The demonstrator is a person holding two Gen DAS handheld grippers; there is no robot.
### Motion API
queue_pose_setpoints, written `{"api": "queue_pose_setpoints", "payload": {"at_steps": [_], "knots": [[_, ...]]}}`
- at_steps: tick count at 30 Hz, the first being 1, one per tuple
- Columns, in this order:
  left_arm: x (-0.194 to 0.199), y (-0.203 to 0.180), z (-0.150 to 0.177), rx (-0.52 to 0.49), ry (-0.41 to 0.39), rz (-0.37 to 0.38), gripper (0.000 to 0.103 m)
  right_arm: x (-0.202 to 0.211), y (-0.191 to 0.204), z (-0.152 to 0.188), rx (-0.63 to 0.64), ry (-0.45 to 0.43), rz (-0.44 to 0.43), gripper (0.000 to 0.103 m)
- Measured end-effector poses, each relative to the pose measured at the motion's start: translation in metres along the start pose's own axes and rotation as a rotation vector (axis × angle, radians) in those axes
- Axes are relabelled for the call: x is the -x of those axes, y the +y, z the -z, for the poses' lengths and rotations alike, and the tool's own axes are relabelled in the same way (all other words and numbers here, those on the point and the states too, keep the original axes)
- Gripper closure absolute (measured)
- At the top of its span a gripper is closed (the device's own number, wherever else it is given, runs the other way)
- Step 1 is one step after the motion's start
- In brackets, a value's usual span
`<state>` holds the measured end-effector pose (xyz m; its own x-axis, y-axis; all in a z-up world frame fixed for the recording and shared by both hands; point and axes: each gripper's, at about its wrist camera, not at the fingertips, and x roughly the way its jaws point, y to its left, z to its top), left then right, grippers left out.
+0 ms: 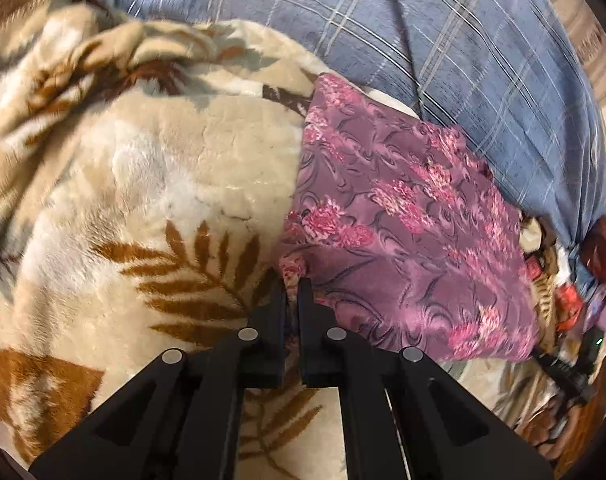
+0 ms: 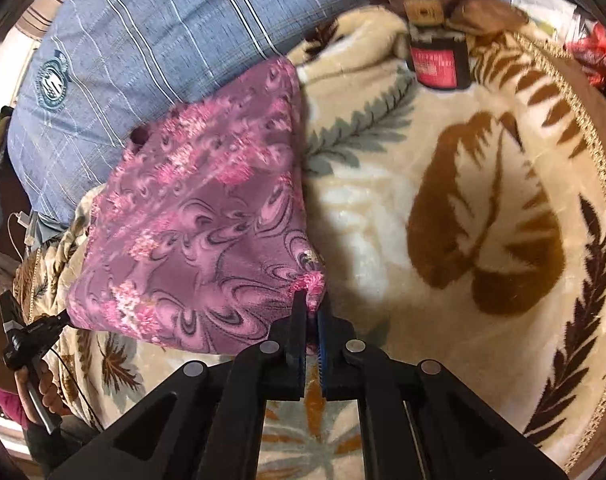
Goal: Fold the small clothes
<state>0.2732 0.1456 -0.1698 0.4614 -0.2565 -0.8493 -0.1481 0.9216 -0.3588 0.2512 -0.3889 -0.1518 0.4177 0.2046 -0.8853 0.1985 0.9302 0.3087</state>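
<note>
A plush cream blanket (image 1: 151, 168) with rust-brown fern leaves covers the bed, its pile thick and soft. The left claw (image 1: 291, 286) is clamped on the near left corner of a purple cloth (image 1: 403, 216), a thin, roughly rectangular piece printed with pink flowers and dark swirls, lying flat on the blanket against a blue plaid pillow (image 1: 443, 52). The right claw (image 2: 311, 300) pinches its near right corner, bunching the fabric
</note>
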Motion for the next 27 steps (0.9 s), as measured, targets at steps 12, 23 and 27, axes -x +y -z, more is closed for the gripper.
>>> {"api": "queue_pose_setpoints", "payload": {"at_steps": [12, 23, 27], "knots": [[0.041, 0.015, 0.054, 0.004, -0.004, 0.043, 0.097, 0.073, -0.013, 0.086, -0.028, -0.064, 0.054, 0.102], [0.043, 0.048, 0.026, 0.218, 0.008, 0.008, 0.051, 0.041, 0.136, 0.043, 0.294, -0.028, -0.195, 0.045], [0.044, 0.067, 0.052, 0.385, -0.028, 0.230, 0.051, 0.006, 0.196, 0.030, 0.375, 0.040, -0.264, 0.045]]}}
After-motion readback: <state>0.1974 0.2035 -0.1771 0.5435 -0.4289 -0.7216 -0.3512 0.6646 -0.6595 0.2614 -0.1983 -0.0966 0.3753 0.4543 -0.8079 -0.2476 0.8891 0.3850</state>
